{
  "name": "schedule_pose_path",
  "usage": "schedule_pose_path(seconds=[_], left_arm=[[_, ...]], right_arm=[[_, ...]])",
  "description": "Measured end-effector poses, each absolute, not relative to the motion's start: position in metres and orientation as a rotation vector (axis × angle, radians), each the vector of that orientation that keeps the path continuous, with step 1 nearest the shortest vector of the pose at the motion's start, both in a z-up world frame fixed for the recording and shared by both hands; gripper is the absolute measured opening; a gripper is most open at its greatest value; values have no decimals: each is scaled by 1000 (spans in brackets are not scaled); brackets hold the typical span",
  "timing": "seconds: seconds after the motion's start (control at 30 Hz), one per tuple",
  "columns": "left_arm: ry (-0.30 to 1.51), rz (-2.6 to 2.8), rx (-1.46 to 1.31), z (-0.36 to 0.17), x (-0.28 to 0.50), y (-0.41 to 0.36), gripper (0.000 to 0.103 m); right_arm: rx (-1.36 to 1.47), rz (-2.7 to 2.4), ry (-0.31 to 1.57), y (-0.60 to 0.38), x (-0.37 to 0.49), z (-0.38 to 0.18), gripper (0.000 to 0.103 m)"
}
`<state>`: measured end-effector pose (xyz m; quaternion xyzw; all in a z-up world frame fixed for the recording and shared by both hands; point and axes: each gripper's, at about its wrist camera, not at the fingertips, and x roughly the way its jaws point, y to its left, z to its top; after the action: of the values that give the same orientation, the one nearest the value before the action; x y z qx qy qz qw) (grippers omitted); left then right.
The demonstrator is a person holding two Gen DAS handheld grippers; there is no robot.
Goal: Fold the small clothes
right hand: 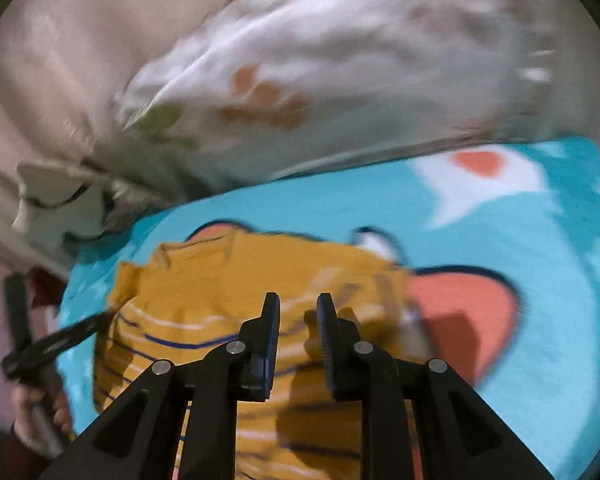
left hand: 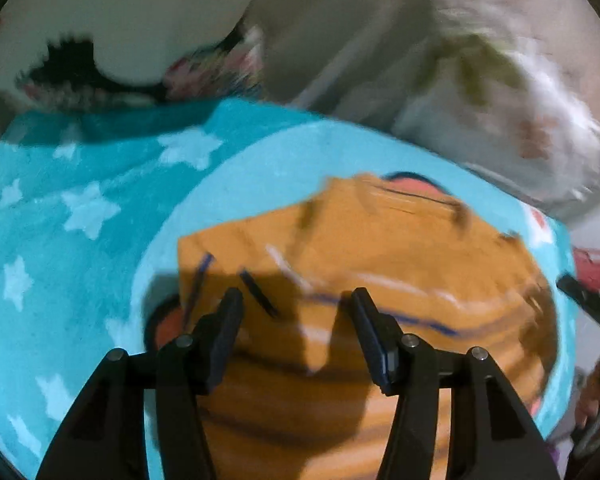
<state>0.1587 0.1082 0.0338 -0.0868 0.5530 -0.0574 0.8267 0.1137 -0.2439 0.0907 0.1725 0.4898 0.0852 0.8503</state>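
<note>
A small mustard-orange garment with thin white and blue stripes lies crumpled on a turquoise blanket. In the left wrist view, my left gripper hovers over the garment's near part. Its jaws stand wide apart with nothing between them. My right gripper hangs over the same garment. A narrow gap shows between its fingers, and no cloth is pinched in it. The right wrist view also shows my left gripper at the garment's left edge, with a person's hand on its handle.
The blanket carries white stars and a cartoon print with a red-orange patch. A white floral pillow and beige bedding lie just behind it. A red object sits past the blanket's right edge.
</note>
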Motion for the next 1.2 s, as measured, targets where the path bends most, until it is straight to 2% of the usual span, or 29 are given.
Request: schedule_pose_path(seconds=[0.1, 0.2, 0.37, 0.5, 0.7, 0.87, 0.97, 1.03, 1.2], left_arm=[[1218, -61, -290, 11, 179, 131, 54], [1212, -69, -309, 13, 186, 137, 55], [1192, -62, -340, 28, 182, 154, 55], [1149, -55, -377, 48, 157, 169, 55], [1120, -49, -349, 58, 96, 176, 55], [1178, -36, -342, 24, 49, 168, 58], [1195, 11, -462, 2, 39, 185, 63], [1185, 52, -541, 4, 30, 201, 63], [1141, 142, -484, 27, 4, 213, 63]], right_arm=[[342, 177, 1113, -224, 148, 56, 21], [349, 130, 1179, -225, 174, 24, 18], [450, 102, 1149, -238, 192, 31, 19], [443, 82, 1094, -248, 174, 59, 30], [348, 260, 1058, -236, 103, 100, 30], [345, 326, 1115, -230, 48, 69, 35], [392, 249, 1160, -247, 36, 39, 33], [481, 268, 1137, -258, 32, 36, 32], [442, 251, 1095, -262, 23, 59, 40]])
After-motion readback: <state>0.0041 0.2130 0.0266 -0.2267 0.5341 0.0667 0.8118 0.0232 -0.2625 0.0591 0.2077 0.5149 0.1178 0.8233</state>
